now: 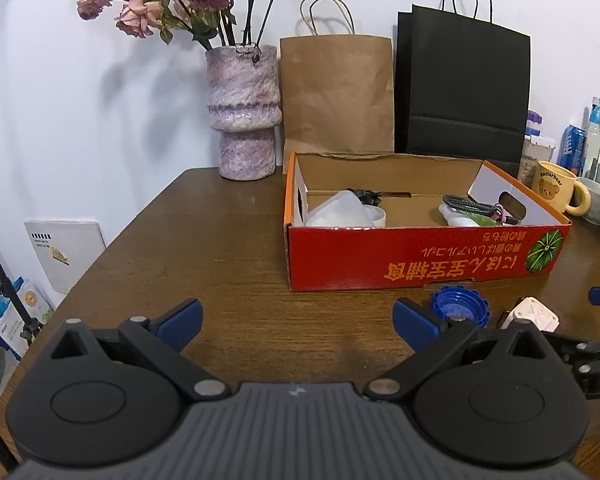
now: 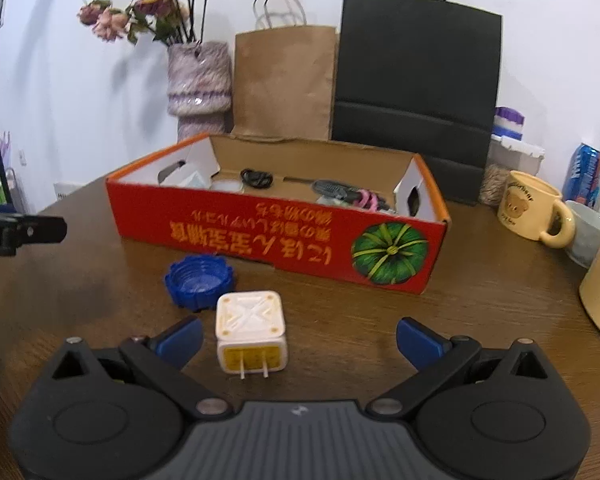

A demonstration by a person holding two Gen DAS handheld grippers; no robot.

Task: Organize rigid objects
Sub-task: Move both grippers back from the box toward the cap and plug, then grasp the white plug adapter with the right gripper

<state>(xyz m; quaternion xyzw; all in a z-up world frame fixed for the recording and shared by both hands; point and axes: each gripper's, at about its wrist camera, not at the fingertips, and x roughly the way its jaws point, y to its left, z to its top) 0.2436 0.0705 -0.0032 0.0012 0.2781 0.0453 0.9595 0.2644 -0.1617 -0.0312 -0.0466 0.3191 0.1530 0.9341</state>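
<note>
Counter (image 1: 228,240) wood fills the left wrist view; the left tool (image 1: 296,322) gapes wide, empty, the red box (image 1: 420,256) beyond. Right wrist view: the right tool (image 2: 298,338) spread wide, empty, the white plug (image 2: 252,330) upright between its fingers, just behind it the blue cap (image 2: 198,280).

The red box (image 1: 420,256) carries orange Japanese lettering on its long side, printed upside down as seen from both grippers, beside a picture of a green pumpkin; the characters are too distorted to read surely. The yellow mug (image 1: 556,192) says "Butterbear" over a bear's face (sharp only in the left wrist view). Small dark print on the white envelope (image 1: 66,252) by the wall is illegible.
</note>
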